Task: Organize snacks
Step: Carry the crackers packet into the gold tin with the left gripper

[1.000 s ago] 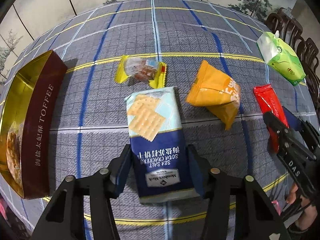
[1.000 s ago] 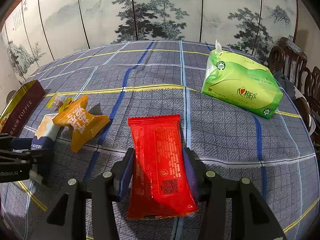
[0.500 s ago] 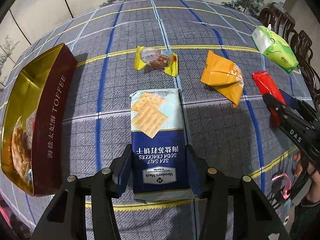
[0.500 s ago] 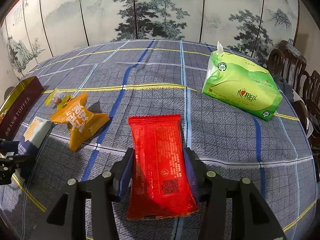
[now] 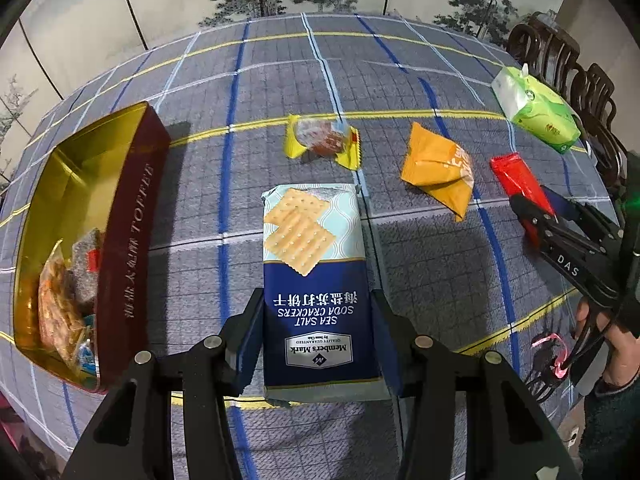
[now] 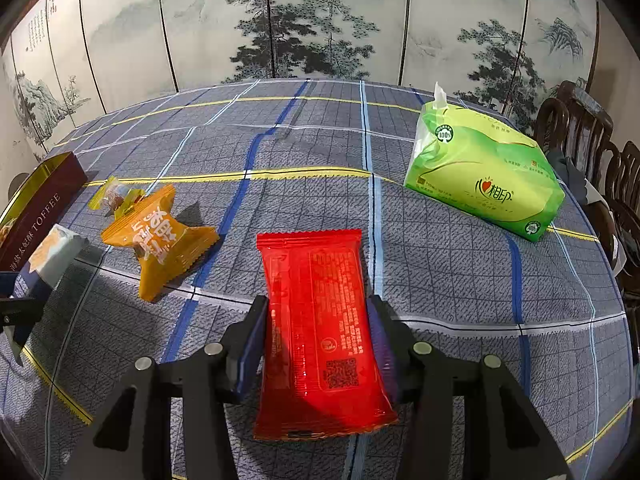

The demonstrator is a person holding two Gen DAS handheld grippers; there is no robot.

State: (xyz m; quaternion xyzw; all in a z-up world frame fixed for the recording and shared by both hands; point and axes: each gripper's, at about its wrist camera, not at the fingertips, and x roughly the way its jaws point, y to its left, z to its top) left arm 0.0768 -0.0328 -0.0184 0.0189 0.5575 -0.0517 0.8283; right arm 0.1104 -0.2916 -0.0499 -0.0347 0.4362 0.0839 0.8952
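Your left gripper clamps the soda cracker pack; your right gripper clamps the red packet. At far left, the toffee box stands open, holding several wrapped snacks. Rightward on the tablecloth lie the yellow candy and orange packet. Compared with a second ago, the crackers hang higher and nearer the box; the red packet is unmoved.

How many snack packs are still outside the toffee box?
4: cracker pack in the left gripper, red pack in the right gripper, orange pack and yellow candy on the tablecloth.
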